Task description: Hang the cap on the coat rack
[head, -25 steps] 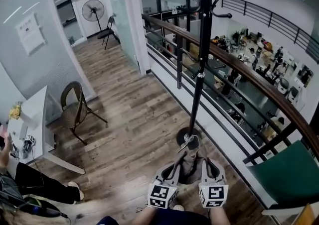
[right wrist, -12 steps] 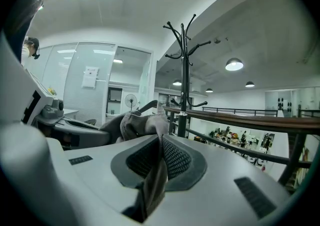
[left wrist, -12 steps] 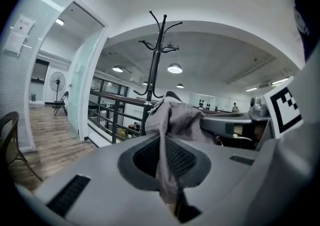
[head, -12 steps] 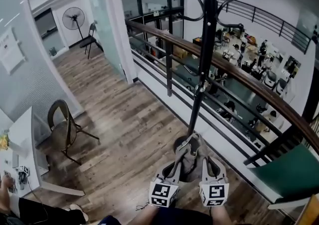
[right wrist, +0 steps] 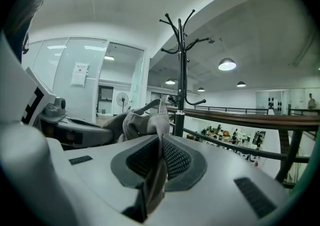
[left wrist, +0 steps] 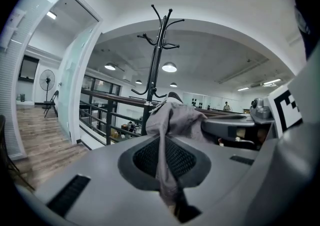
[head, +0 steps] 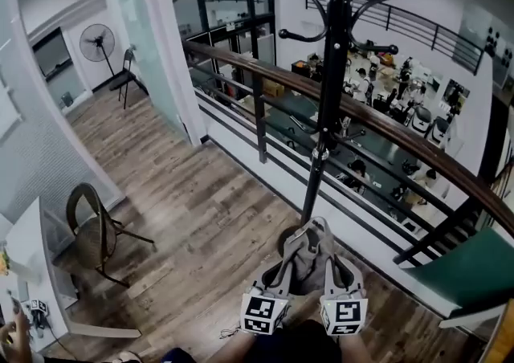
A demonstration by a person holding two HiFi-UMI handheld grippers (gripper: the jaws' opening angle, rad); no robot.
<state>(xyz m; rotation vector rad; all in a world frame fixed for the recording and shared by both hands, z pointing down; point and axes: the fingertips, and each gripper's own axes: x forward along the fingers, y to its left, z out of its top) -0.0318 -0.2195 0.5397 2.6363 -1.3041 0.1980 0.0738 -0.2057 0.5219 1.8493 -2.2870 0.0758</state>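
A grey cap (head: 308, 250) hangs between my two grippers, low in the head view. My left gripper (head: 283, 271) is shut on the cap's left edge, and grey cloth (left wrist: 167, 135) runs down between its jaws. My right gripper (head: 332, 270) is shut on the right edge, with cloth (right wrist: 152, 130) pinched in its jaws. The black coat rack (head: 328, 96) stands straight ahead of the cap; its pole rises from a round base behind the cap. Curved hooks (head: 301, 4) branch off near the top. Both gripper views show the coat rack (left wrist: 157, 65) (right wrist: 181, 70) beyond the cap.
A dark wooden handrail (head: 385, 124) on black bars runs diagonally just behind the rack, with an open office floor below. A green seat (head: 474, 269) sits at the right. A wicker chair (head: 92, 233) and a white desk (head: 32, 265) are at the left, a floor fan (head: 98, 36) far back.
The view has swung left and closer to the rack, whose hooks now show fuller at the top. The cap has risen slightly between the grippers. Both grips are unchanged.
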